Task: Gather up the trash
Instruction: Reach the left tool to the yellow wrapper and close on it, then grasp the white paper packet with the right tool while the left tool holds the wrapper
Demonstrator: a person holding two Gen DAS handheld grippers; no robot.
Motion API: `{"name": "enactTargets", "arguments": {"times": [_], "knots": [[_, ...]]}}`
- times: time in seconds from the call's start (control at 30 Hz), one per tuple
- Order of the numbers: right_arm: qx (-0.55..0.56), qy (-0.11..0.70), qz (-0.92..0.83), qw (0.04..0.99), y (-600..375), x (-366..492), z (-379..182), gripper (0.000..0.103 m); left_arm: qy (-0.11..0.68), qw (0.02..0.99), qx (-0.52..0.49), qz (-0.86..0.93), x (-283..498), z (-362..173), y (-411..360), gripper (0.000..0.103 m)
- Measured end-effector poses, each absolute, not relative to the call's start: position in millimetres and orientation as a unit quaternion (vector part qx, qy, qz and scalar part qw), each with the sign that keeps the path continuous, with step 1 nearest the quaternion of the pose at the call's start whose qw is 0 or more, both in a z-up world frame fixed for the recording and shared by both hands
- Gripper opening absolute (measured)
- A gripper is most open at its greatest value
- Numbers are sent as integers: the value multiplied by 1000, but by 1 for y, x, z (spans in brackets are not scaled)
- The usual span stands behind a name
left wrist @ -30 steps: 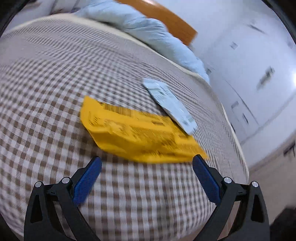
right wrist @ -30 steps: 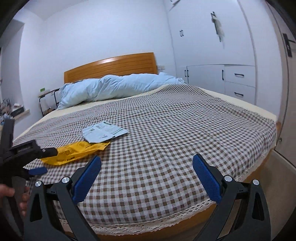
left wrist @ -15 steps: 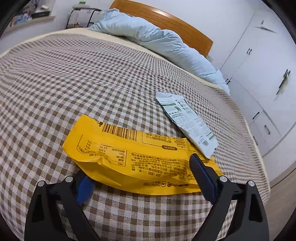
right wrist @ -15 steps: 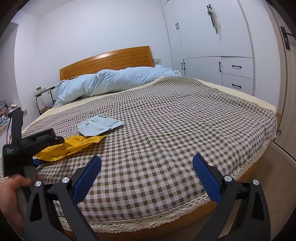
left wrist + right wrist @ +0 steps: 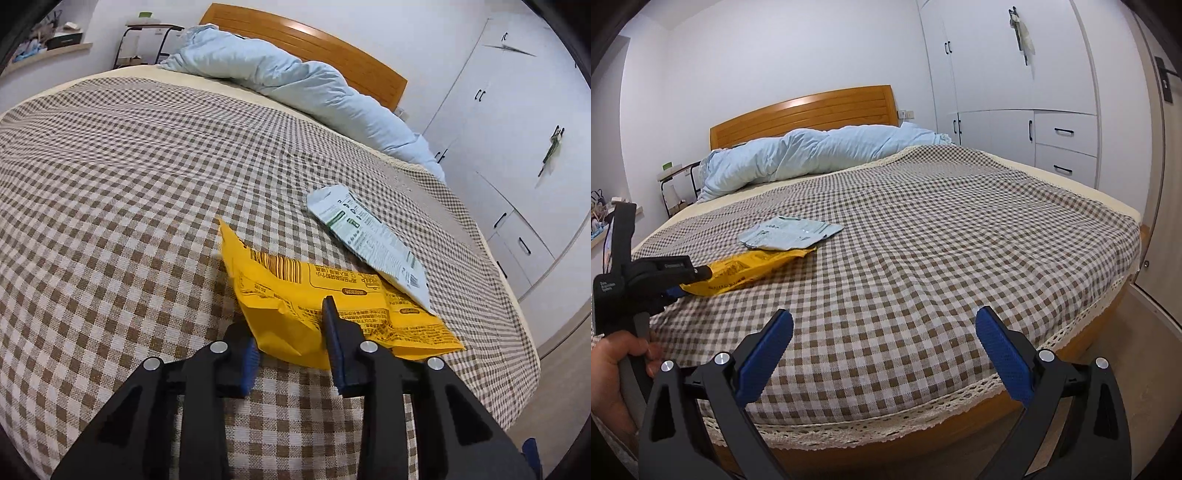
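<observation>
Yellow snack wrapper point(image 5: 343, 310) fills my left wrist view, lying on the checked bedspread point(image 5: 110, 192); my left gripper point(image 5: 291, 350) is closing its jaws on the near edge, which crumples between the blue pads. A pale printed packet point(image 5: 369, 240) overlaps its far corner. From my right wrist view I see my hand point(image 5: 609, 373) gripping that tool, while my right gripper point(image 5: 884, 350) hovers wide open and empty over the bed's foot.
</observation>
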State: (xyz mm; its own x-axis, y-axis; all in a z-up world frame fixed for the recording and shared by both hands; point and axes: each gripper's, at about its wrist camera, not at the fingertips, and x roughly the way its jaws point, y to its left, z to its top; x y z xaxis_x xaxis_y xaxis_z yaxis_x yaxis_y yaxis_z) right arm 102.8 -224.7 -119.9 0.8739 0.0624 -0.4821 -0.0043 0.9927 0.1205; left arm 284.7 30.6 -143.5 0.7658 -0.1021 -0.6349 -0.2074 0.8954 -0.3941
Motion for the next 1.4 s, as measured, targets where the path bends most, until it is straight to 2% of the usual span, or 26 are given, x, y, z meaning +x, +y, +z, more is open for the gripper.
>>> {"name": "enactTargets", "arguments": {"times": [0.1, 0.4, 0.73, 1.0, 1.2, 1.27, 1.4], "knots": [[58, 255, 18, 965, -223, 103, -122, 95, 323, 918, -226, 24, 277, -137, 32, 25], [55, 257, 22, 965, -220, 102, -124, 95, 166, 972, -164, 13, 220, -60, 34, 20], [17, 249, 31, 968, -196, 111, -120, 95, 175, 968, -180, 18, 216, -60, 58, 19], [-171, 217, 37, 960, -128, 172, -99, 95, 159, 971, -173, 29, 216, -44, 80, 19], [-391, 263, 25, 882, -56, 258, -129, 95, 172, 966, -191, 31, 234, -47, 107, 19], [-422, 275, 14, 864, -47, 281, -143, 95, 178, 964, -194, 32, 243, -52, 115, 19], [-405, 274, 19, 872, -48, 304, -149, 94, 200, 960, -194, 38, 261, -65, 124, 19]]}}
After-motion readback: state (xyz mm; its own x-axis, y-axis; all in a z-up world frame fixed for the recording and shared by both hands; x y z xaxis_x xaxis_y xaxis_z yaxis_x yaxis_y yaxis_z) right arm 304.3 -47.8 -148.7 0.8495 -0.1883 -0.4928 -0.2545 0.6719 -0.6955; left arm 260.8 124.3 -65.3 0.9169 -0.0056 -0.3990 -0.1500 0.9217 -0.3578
